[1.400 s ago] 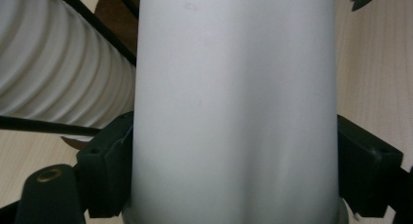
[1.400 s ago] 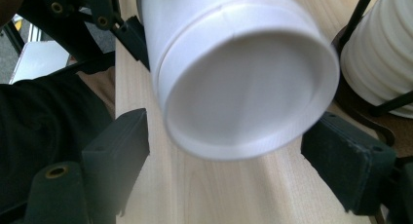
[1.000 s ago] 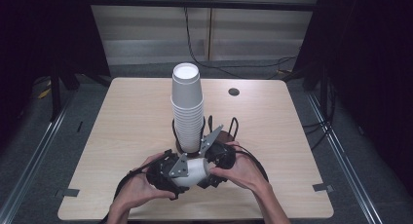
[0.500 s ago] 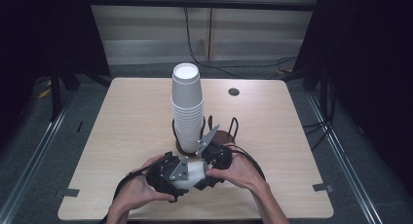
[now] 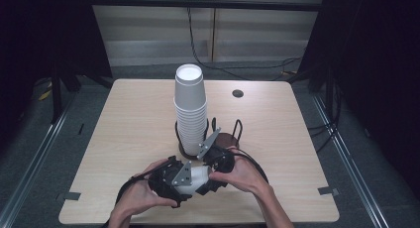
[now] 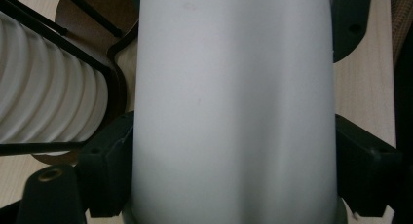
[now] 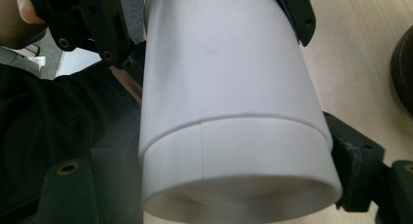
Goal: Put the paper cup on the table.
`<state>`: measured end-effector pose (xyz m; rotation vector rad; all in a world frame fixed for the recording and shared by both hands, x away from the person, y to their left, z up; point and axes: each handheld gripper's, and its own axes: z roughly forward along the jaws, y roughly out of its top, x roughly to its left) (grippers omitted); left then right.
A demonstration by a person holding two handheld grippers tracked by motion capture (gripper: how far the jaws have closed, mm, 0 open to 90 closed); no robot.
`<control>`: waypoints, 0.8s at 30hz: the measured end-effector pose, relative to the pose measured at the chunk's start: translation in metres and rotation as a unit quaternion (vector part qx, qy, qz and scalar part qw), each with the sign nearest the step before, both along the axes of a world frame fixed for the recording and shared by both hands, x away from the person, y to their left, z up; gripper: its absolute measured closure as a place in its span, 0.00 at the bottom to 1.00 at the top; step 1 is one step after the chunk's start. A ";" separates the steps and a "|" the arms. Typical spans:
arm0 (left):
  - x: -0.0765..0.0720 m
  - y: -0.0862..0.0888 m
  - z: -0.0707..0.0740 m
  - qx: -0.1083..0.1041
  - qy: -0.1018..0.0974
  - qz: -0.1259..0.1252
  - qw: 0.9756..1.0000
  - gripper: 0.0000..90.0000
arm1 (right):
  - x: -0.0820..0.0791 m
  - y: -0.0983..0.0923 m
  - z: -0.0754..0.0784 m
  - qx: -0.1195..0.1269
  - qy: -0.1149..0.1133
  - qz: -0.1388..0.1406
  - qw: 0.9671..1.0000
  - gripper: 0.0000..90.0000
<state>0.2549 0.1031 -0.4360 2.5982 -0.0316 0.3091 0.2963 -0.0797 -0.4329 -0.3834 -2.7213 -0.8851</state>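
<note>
A white cup point(image 5: 198, 177) lies on its side between my two grippers, just above the table's front part. My left gripper point(image 5: 171, 182) is shut on it, with the smooth cup wall point(image 6: 234, 102) pressed between both jaws. My right gripper point(image 5: 218, 163) is shut on the same cup near its open, stepped rim point(image 7: 234, 156). The left gripper's jaws show at the cup's far end in the right gripper view. A tall stack of white cups point(image 5: 190, 106) stands in a black wire holder point(image 5: 236, 131) right behind the grippers. The stack's ribbed rims point(image 6: 48, 102) are close on the left in the left gripper view.
The wooden table point(image 5: 124, 124) has bare areas left and right of the holder. A small dark round hole point(image 5: 237, 93) sits near its back right. Black cables loop from the grippers along the front edge. Dark floor and rails surround the table.
Both grippers and the cup have shifted slightly toward the front of the table. The grip on the cup is unchanged.
</note>
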 end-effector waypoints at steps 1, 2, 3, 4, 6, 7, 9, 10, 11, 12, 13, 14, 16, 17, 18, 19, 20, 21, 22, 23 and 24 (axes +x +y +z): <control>0.000 0.000 0.000 0.000 0.000 0.000 1.000 0.18 | 0.000 0.000 0.000 0.000 0.000 0.000 1.000 0.24; 0.000 -0.001 -0.001 -0.007 0.006 0.002 1.000 0.18 | 0.000 -0.001 0.000 -0.003 0.004 -0.002 1.000 0.25; 0.001 -0.001 0.000 -0.009 0.005 0.002 1.000 0.18 | 0.001 -0.002 0.000 0.003 0.001 0.002 1.000 0.25; 0.001 -0.001 0.000 -0.012 0.005 0.001 1.000 0.18 | 0.002 -0.002 0.000 0.004 0.002 0.001 1.000 0.26; 0.002 -0.001 0.000 -0.015 0.003 0.000 1.000 0.17 | 0.002 -0.004 0.001 0.004 0.002 -0.002 1.000 0.26; 0.002 -0.001 0.000 -0.015 0.003 0.000 1.000 0.17 | 0.002 -0.004 0.001 0.004 0.002 -0.002 1.000 0.26; 0.002 0.000 0.000 -0.029 0.007 0.005 1.000 0.16 | 0.002 -0.004 0.002 0.007 -0.002 -0.003 1.000 0.26; 0.002 0.001 0.001 -0.030 0.005 0.004 1.000 0.16 | 0.002 -0.004 0.005 0.004 -0.005 -0.004 1.000 0.26; 0.002 0.002 0.002 -0.035 0.005 0.005 0.999 0.16 | 0.002 -0.003 0.006 0.004 -0.007 -0.002 1.000 0.26; 0.003 0.003 0.003 -0.039 0.005 0.004 0.999 0.15 | 0.002 -0.003 0.007 0.004 -0.011 -0.002 1.000 0.26; 0.003 0.003 0.003 -0.039 0.005 0.004 0.999 0.15 | 0.002 -0.003 0.008 0.004 -0.010 -0.003 1.000 0.26; 0.003 0.005 0.004 -0.049 0.006 0.000 0.999 0.15 | 0.002 -0.003 0.008 0.005 -0.011 -0.001 1.000 0.26; 0.003 0.007 0.005 -0.060 0.007 0.002 0.998 0.15 | 0.002 -0.003 0.009 0.004 -0.012 -0.002 1.000 0.26; 0.003 0.008 0.005 -0.063 0.005 0.001 0.998 0.15 | 0.001 -0.002 0.008 0.003 -0.013 -0.001 1.000 0.26; 0.003 0.009 0.004 -0.068 0.004 0.000 0.998 0.15 | 0.001 -0.002 0.008 0.003 -0.011 -0.003 1.000 0.26; 0.003 0.010 0.005 -0.068 0.004 -0.001 0.998 0.15 | 0.001 -0.002 0.008 0.004 -0.011 -0.002 1.000 0.26; 0.003 0.011 0.004 -0.073 0.005 -0.001 0.997 0.15 | 0.001 -0.002 0.008 0.006 -0.011 -0.001 1.000 0.26; 0.003 0.011 0.004 -0.079 0.006 -0.003 0.997 0.15 | 0.001 -0.003 0.008 0.007 -0.013 0.000 1.000 0.26; 0.003 0.012 0.004 -0.081 0.002 -0.004 0.997 0.15 | 0.001 -0.003 0.008 0.006 -0.011 -0.002 1.000 0.26; 0.004 0.013 0.004 -0.082 0.002 -0.007 0.997 0.15 | 0.001 -0.003 0.009 0.006 -0.011 -0.001 1.000 0.26; 0.004 0.013 0.004 -0.081 0.003 -0.005 0.997 0.15 | 0.001 -0.003 0.009 0.005 -0.011 -0.002 1.000 0.26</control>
